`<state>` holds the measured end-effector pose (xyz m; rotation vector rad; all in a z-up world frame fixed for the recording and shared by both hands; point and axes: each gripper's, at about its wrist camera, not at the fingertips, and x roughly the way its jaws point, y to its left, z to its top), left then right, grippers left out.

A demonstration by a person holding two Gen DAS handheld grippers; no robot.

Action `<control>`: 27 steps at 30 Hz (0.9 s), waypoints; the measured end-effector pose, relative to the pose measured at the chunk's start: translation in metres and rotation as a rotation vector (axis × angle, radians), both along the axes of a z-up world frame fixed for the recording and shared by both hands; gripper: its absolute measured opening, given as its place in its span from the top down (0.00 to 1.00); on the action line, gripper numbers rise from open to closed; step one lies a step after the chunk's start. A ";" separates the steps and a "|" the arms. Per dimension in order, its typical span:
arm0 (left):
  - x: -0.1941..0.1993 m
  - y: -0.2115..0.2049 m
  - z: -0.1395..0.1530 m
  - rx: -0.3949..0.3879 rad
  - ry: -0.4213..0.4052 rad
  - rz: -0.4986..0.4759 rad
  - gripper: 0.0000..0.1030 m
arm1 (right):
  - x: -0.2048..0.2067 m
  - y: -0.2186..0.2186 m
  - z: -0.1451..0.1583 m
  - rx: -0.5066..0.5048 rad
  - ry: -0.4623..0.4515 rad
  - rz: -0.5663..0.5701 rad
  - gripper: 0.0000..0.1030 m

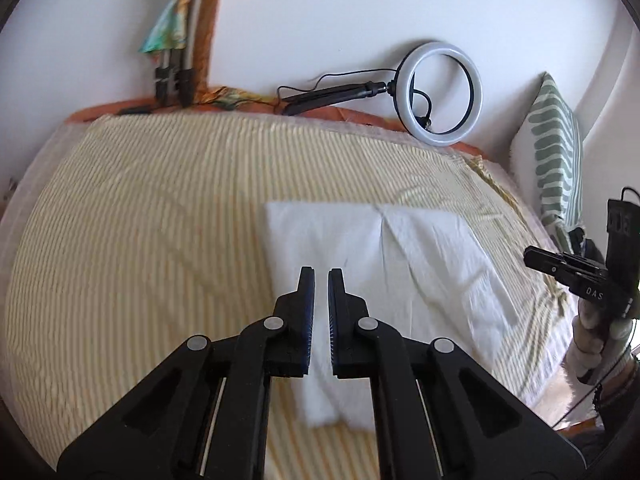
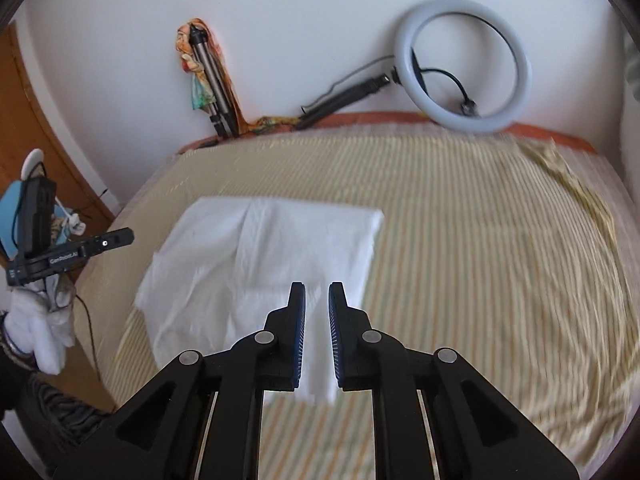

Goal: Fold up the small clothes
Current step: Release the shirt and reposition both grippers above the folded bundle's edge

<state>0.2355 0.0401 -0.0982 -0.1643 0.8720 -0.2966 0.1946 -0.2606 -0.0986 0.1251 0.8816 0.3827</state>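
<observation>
A white garment (image 1: 400, 248) lies folded into a rough rectangle on the striped bed cover (image 1: 160, 208), with a crease down its middle. My left gripper (image 1: 321, 270) hovers above its left part, jaws almost together and nothing between them. In the right wrist view the same garment (image 2: 272, 248) lies flat, and my right gripper (image 2: 317, 285) hangs over its lower right part with a narrow gap between the jaws and no cloth in it. Each gripper shows at the edge of the other's view, held by a white-gloved hand (image 2: 40, 332).
A ring light (image 1: 442, 94) on its stand leans against the white wall behind the bed. A folded tripod (image 2: 218, 92) with a colourful cloth stands at the back left. A green patterned pillow (image 1: 556, 148) sits at the right, and wooden furniture (image 2: 40, 140) at the left.
</observation>
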 end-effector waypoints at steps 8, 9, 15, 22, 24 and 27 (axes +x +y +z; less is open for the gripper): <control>0.048 -0.027 -0.049 0.144 0.054 -0.026 0.97 | 0.047 0.034 -0.034 -0.021 0.037 0.052 0.89; 0.050 -0.024 -0.056 0.155 0.061 -0.025 0.97 | 0.050 0.038 -0.041 -0.029 0.052 0.060 0.89; 0.047 -0.013 -0.075 0.139 0.023 -0.069 0.97 | 0.051 0.049 -0.076 -0.060 0.094 0.078 0.90; 0.036 0.001 -0.042 0.064 0.030 -0.034 0.97 | 0.058 0.020 -0.040 0.024 0.051 0.053 0.89; 0.025 0.003 -0.031 0.018 0.026 -0.042 0.97 | 0.066 0.008 -0.036 0.053 0.051 0.028 0.89; 0.010 -0.003 -0.026 0.022 0.021 -0.072 0.97 | 0.080 -0.001 -0.043 0.062 0.072 0.009 0.89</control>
